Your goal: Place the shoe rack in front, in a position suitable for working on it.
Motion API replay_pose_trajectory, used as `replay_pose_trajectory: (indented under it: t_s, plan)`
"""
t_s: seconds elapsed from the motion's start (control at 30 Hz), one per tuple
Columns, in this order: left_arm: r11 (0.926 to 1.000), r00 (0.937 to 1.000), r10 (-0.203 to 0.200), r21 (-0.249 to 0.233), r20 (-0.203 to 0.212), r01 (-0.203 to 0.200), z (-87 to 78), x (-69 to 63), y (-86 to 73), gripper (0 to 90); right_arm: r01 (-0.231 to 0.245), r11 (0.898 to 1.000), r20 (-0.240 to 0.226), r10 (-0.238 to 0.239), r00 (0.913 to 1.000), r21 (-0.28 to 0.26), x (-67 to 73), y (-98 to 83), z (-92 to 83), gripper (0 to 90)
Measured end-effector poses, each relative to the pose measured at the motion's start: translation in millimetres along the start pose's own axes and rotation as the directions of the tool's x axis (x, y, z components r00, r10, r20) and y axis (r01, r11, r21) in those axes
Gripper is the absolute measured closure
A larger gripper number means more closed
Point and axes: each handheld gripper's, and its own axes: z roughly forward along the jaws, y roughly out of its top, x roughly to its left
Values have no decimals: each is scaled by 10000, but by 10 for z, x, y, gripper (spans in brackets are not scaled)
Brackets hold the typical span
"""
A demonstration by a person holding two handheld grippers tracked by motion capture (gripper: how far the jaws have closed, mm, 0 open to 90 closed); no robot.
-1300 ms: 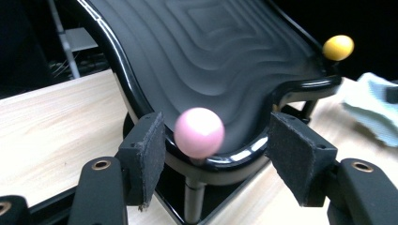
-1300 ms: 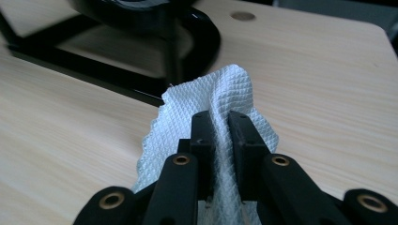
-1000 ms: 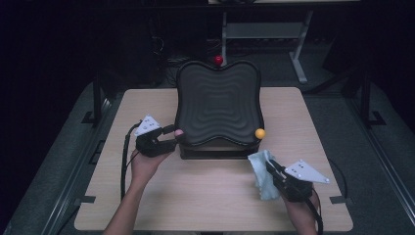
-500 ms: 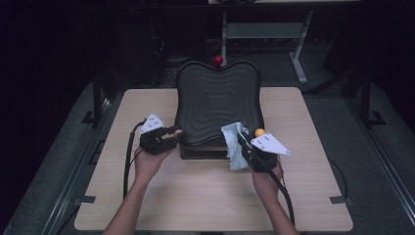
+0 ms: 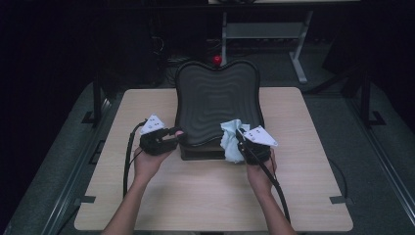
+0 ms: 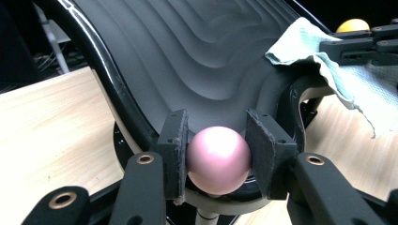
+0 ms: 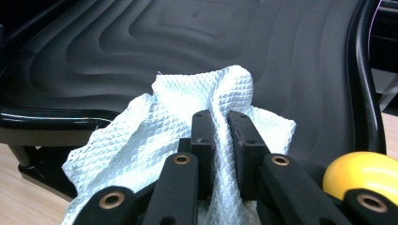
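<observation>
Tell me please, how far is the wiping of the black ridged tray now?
Done: the left tongs have just closed on the pink knob at the ridged black tray edge. In hand: the right tongs pinch the pale blue waffle cloth over the tray's near corner. Left: the wiping itself.

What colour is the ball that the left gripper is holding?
Pale pink. The ball shows best in the left gripper view, clamped in the left gripper.

Both black grippers — left gripper (image 5: pixel 172 138), right gripper (image 5: pixel 238 142) — carry grey three-cornered plates, brass-ringed screws, black cables.
</observation>
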Motion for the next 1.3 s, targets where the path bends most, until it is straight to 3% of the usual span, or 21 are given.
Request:
replay_pose_trajectory:
  t_s: [0.23,0.37,0.77,0.97,1.0,1.3]
  plan:
    - [9999,9998,95,43,175,-96,-46,-117,-21,603,-168,9998,-261,171,9995,129,-55,-19,-68,815]
    - [9997,9993,217,74,292,-219,-90,-233,-43,602,-123,9996,-410,133,9991,259,-79,-56,-210,815]
    - [9983,9963,590,-8,623,-591,-305,-765,-176,603,-363,9993,-468,363,9982,15,-90,-273,-715,814]
    - [9975,9951,708,-26,685,-708,-323,-802,-190,602,-296,9995,-425,292,9987,-88,-94,-300,-762,809]
    - [9977,9942,681,9,829,-684,-320,-781,-182,602,-527,9985,-527,518,9973,-160,-106,-312,-763,806]
    - [9980,9954,621,-192,730,-609,-319,-791,-211,599,-717,9966,-468,698,9965,-401,-98,-340,-757,799]
